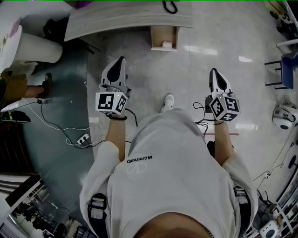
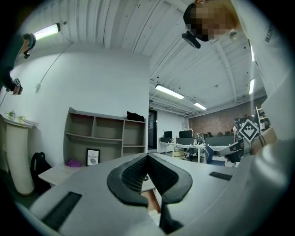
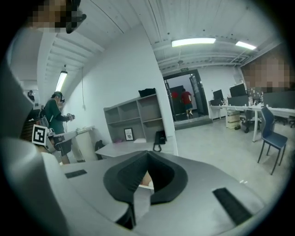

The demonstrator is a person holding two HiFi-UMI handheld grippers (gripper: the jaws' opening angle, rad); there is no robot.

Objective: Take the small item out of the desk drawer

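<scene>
A light wooden desk [image 1: 130, 18] stands ahead of me with its small drawer [image 1: 164, 37] pulled open. A small pale item [image 1: 166, 44] lies at the drawer's front end. I hold both grippers at waist height, well short of the desk and pointing toward it. My left gripper [image 1: 122, 59] is shut with nothing between its jaws, and the drawer's wood [image 2: 150, 200] shows through the gap behind the left gripper's [image 2: 147, 156] tips. My right gripper [image 1: 213, 70] is also shut and empty. A bit of the drawer [image 3: 146, 180] shows behind the right gripper's [image 3: 147, 153] closed tips.
A black telephone [image 1: 170, 6] sits on the desk, and a grey shelf unit [image 3: 133, 117] stands behind it. Cables and a power strip [image 1: 83, 138] lie on the floor to my left, near a white column [image 1: 39, 46] and another person [image 1: 18, 86]. A blue chair [image 1: 286, 69] stands at the right.
</scene>
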